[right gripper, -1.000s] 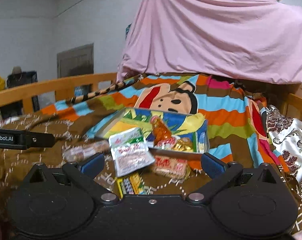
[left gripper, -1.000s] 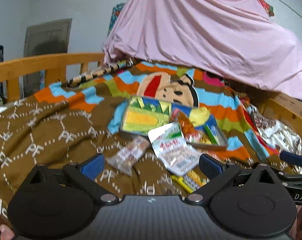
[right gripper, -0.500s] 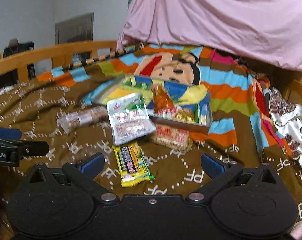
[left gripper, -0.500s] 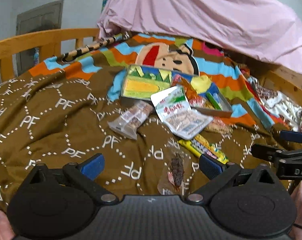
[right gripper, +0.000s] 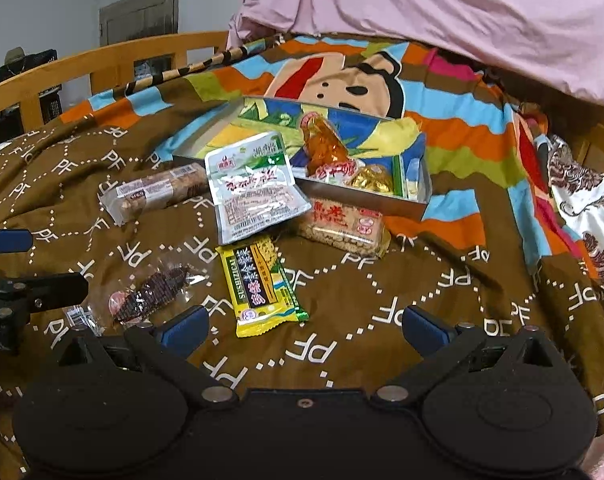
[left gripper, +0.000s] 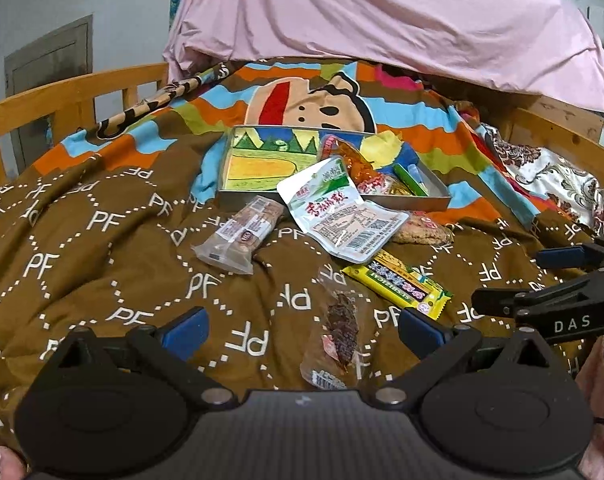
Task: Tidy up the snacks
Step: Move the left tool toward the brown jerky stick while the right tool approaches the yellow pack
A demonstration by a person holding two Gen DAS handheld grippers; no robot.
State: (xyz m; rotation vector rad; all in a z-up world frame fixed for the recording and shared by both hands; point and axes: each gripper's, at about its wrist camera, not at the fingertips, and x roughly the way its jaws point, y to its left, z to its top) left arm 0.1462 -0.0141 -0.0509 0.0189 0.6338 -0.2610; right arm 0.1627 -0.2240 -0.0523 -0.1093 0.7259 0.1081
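The right gripper (right gripper: 302,330) hovers with its blue-tipped fingers (right gripper: 186,326) spread wide over a brown blanket (right gripper: 442,300) on the bed. Just ahead at 12 o'clock lies a yellow snack bar (right gripper: 260,286); a clear packet of dark dried snack (right gripper: 150,298) sits at 10 o'clock. Farther off, a white pouch (right gripper: 254,188) leans on the tray (right gripper: 366,198), with a cracker pack (right gripper: 344,224) beside it.

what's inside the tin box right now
In the tin box: an orange packet, a gold-wrapped snack and green packets. Anything beneath them is hidden.
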